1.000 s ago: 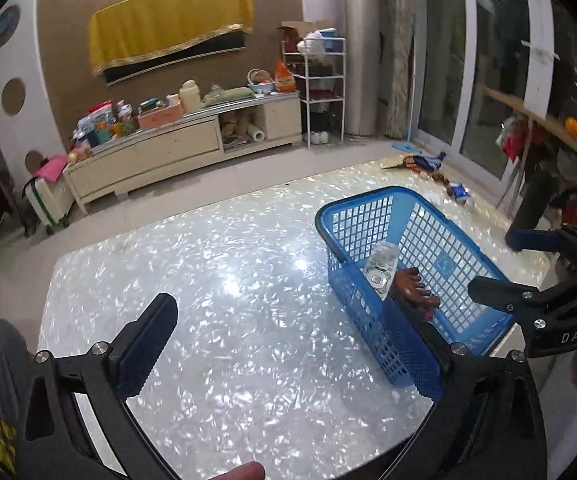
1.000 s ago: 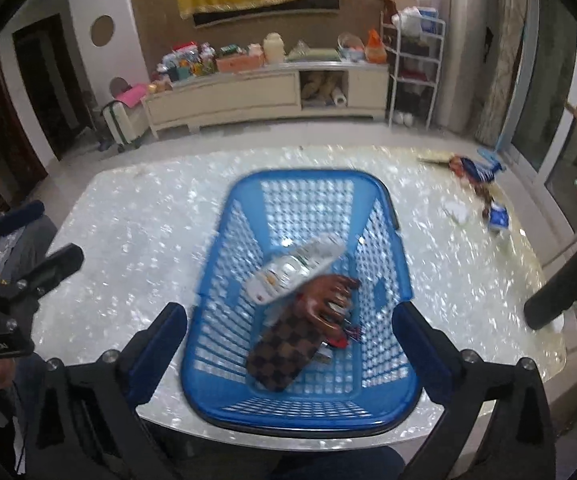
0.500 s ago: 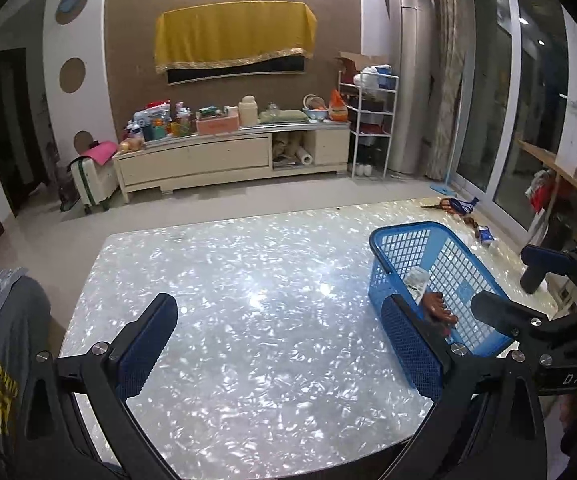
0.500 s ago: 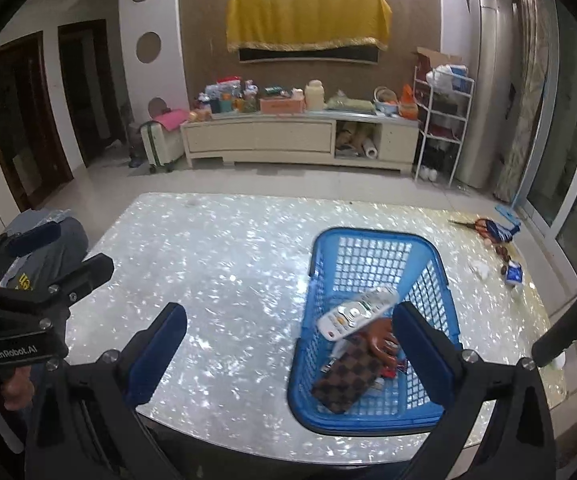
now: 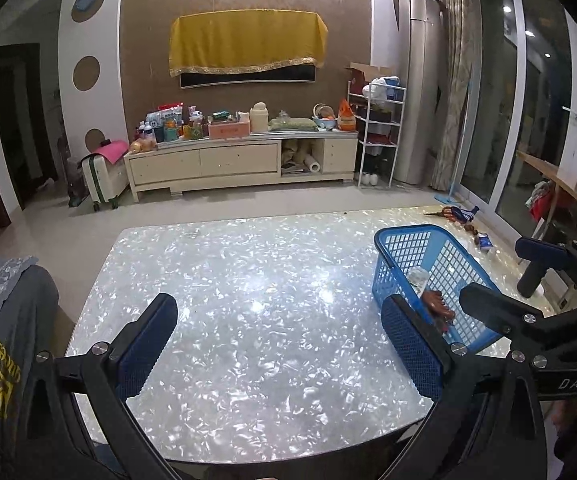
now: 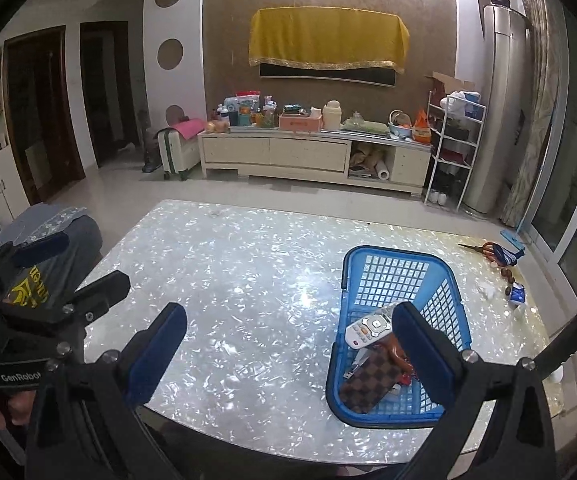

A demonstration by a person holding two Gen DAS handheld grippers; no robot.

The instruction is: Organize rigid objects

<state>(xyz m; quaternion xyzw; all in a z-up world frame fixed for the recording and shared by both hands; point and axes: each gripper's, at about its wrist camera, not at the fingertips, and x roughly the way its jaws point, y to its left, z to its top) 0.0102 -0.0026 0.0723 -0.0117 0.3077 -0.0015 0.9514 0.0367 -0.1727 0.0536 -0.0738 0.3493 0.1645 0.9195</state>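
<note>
Fingers wide and empty on both my left gripper (image 5: 276,344) and right gripper (image 6: 288,352). The basket (image 6: 400,276) with the remote (image 6: 372,326) sits lower right on the worktop (image 6: 248,280); I'd hold clear, nothing looks left to grab.

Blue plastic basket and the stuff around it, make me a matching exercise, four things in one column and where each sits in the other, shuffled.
Things:
1. white remote control
2. brown checkered wallet
3. orange-handled scissors
4. blue plastic basket

Places:
A. on the bare shimmering tabletop, outside the basket, near its far right corner
B. in the basket, at its near end
C. standing on the tabletop's right side
D. in the basket, propped against its left wall, beyond the wallet

Pairs: 1-D, 2-B, 3-A, 4-C
</note>
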